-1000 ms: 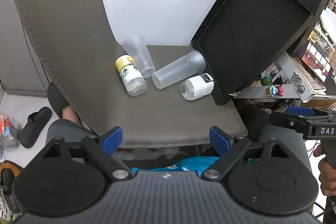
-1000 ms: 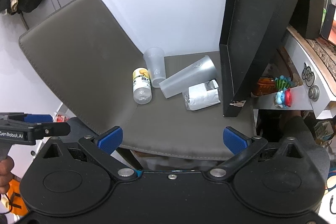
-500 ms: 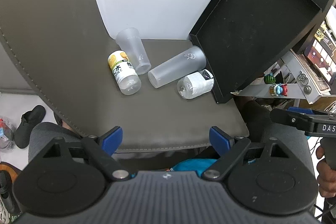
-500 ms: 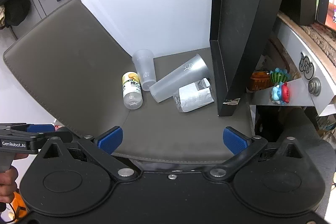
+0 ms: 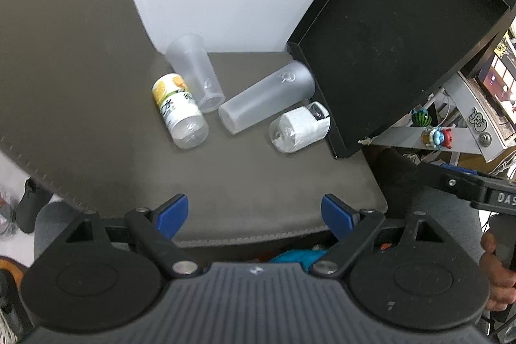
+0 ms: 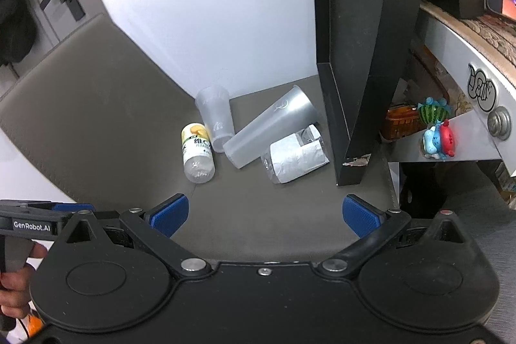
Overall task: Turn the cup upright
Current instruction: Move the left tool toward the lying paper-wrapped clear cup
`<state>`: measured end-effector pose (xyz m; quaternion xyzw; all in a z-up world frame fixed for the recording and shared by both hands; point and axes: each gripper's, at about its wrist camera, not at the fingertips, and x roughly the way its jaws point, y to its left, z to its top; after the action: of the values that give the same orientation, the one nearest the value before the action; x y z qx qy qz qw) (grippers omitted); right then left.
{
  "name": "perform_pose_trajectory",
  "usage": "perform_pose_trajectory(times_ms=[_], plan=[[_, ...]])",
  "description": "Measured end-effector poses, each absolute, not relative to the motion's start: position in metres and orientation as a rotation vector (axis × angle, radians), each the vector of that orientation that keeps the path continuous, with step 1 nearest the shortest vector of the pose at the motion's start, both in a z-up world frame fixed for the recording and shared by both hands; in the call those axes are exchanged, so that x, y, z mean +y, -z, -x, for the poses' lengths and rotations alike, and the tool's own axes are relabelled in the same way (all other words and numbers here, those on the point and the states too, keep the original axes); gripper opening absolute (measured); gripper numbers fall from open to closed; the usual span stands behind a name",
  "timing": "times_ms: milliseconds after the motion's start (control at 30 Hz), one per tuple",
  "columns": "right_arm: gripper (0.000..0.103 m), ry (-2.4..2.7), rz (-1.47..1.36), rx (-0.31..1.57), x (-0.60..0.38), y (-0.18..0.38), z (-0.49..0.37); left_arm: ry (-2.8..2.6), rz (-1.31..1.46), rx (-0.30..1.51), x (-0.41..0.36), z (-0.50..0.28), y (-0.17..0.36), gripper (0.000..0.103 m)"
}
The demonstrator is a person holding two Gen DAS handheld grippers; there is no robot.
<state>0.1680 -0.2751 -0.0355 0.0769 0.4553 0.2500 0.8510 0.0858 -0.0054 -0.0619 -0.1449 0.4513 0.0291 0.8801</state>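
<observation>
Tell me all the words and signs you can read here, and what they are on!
"GenRobot.AI": on the left gripper, seen from the right wrist.
"DAS", cut off by the frame edge: on the right gripper, seen from the left wrist.
Yellow bottle: black label print, too blurred to read.
Frosted cup: small white logo, not readable.
Drawer sticker: graffiti letters, not legible.

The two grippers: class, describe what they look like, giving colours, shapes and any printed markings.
The left gripper and right gripper look alike: black bodies with two round discs, angled black link arms with silver pivot bolts, and blue textured pads on the fingertips. The left one has a ribbed grey centre panel. Seen side-on, the left reads "GenRobot.AI" and the right "DAS" in white letters. Bare hands hold their handles.
</observation>
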Motion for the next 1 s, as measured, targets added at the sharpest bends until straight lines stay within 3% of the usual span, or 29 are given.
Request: perform_pose_trajectory(times_ms=[1000], plan=[[0.103,-0.364,-0.543,0.889,-0.290,0.100,-0.200,0.038,0.181,1.040,-0.018,-0.196,0.103,0.088]])
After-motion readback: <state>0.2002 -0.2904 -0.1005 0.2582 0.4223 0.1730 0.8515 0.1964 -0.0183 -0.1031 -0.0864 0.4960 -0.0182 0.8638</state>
